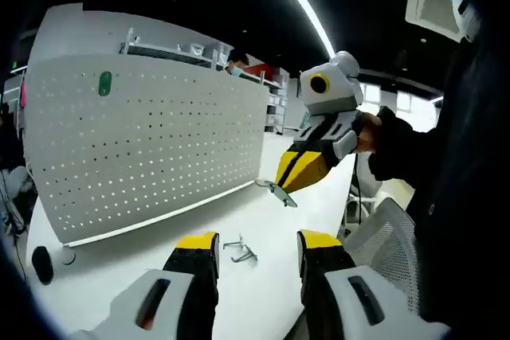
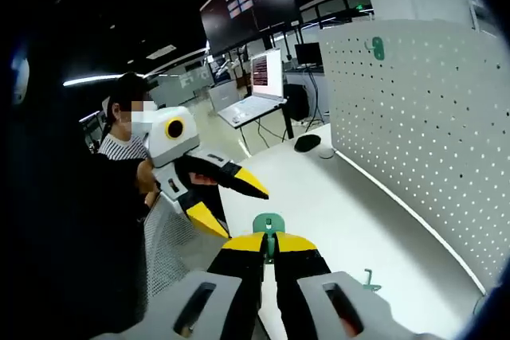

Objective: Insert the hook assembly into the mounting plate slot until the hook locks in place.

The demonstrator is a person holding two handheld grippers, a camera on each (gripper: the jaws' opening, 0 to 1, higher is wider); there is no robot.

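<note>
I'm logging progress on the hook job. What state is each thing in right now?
Left gripper: open, holding nothing, above the table.
Right gripper: shut on the green hook piece, held off the table.
Metal hook: lying loose on the white table.
Pegboard: upright, a green plate mounted near its top.
Laptop: open, screen lit.

Right hand-held gripper [image 2: 269, 248] pinches a green hook [image 2: 268, 224] (pegboard [image 2: 422, 125] at right).

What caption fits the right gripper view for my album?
Right gripper pinches a green hook above the white table, beside the pegboard.
</note>
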